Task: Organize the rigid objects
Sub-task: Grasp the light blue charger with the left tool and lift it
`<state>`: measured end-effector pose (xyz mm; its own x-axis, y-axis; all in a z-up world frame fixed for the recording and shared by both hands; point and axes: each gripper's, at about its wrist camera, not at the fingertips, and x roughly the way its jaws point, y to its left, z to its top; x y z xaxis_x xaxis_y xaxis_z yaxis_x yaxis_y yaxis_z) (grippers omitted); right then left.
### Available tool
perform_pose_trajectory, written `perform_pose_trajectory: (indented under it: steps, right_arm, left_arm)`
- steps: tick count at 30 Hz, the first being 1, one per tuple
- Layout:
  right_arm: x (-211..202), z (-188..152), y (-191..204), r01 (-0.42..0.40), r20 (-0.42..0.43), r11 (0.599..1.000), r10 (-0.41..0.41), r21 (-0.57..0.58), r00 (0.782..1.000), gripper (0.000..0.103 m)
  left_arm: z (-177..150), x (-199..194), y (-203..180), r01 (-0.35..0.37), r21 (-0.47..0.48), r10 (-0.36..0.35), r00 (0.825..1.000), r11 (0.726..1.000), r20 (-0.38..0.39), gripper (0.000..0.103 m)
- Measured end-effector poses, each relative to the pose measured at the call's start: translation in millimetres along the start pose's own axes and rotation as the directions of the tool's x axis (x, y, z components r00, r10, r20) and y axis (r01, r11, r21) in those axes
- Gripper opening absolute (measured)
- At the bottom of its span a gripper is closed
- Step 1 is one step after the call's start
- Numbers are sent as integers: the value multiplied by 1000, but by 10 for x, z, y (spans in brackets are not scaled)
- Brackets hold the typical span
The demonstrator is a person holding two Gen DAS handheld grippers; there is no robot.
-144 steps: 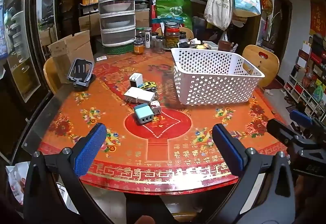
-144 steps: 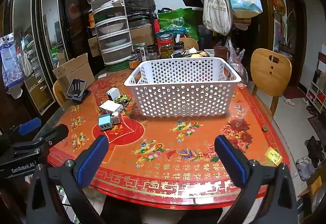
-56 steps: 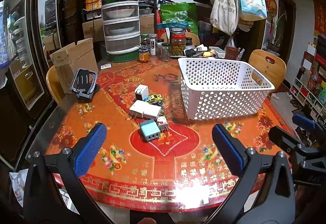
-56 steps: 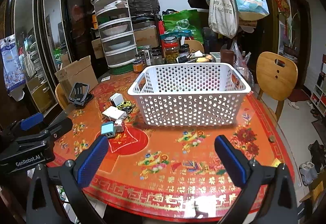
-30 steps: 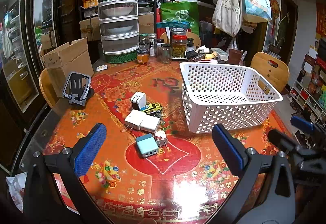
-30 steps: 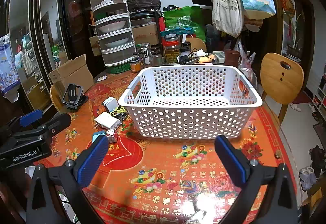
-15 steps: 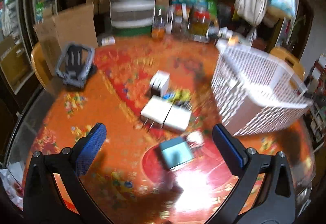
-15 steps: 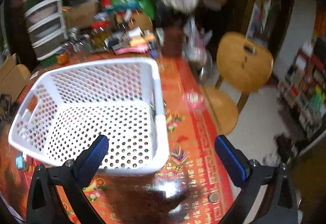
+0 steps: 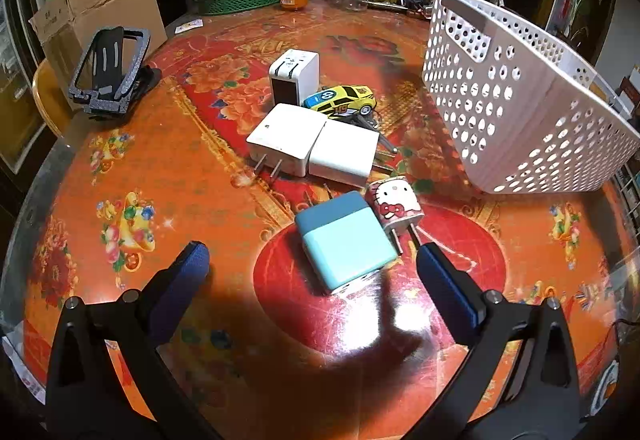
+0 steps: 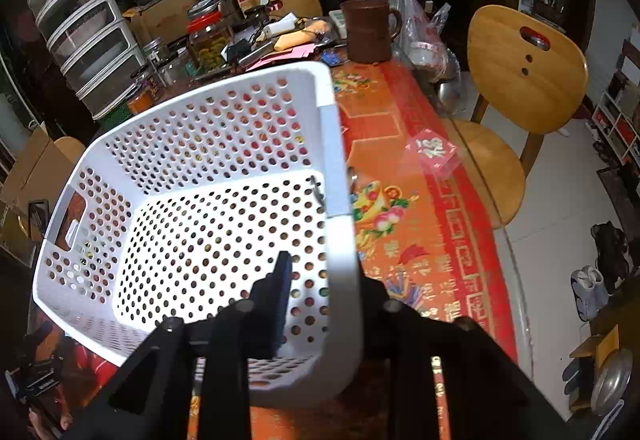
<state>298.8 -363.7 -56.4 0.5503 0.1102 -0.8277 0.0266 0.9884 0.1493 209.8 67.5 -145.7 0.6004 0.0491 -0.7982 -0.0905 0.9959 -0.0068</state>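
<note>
Right hand-held gripper (image 10: 320,280) closing on the basket (image 10: 340,264) rim to steady it; left hand-held gripper (image 9: 312,264), wide, straddles the teal charger (image 9: 344,240).

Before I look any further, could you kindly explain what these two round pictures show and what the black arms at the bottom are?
No robot here: a person holds a two-finger gripper in each hand, and a wide-angle camera on each looks forward along its fingers.

The left wrist view looks down at a red patterned table. The left gripper is open and holds nothing. Between its blue pads lies a teal charger, touching a Hello Kitty plug. Beyond them lie two white adapters side by side, an upright white charger and a yellow toy car.

The right wrist view looks into an empty white basket. The right gripper straddles its near wall, jaws closing on it, one finger inside and one outside.
</note>
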Motion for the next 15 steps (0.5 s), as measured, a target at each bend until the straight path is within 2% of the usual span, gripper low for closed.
perform_pose_trajectory:
  steps: [7, 10, 12, 13, 15]
  right_arm:
    - [3, 14, 61, 38, 9, 999, -38, -12, 999, 20]
    - [9, 22, 63, 41, 8, 999, -41, -11, 999, 20]
    - [13, 20, 62, 41, 7, 999, -41, -12, 999, 20]
    - [15, 22, 59, 40, 6, 999, -40, -11, 999, 20]
    - [17, 23, 64, 42, 5, 999, -42, -12, 999, 20]
  left_arm:
    - [-13, 68, -42, -52, 34, 52, 999, 998, 5, 100]
    - [-13, 104, -72, -46, 43, 46, 999, 998, 2, 97]
    - [-6, 140, -99, -53, 50, 53, 999, 997, -3, 89]
    - [0, 164, -107, -50, 53, 51, 999, 997, -8, 80]
    - [22, 191, -99, -31, 45, 31, 999, 999, -8, 70]
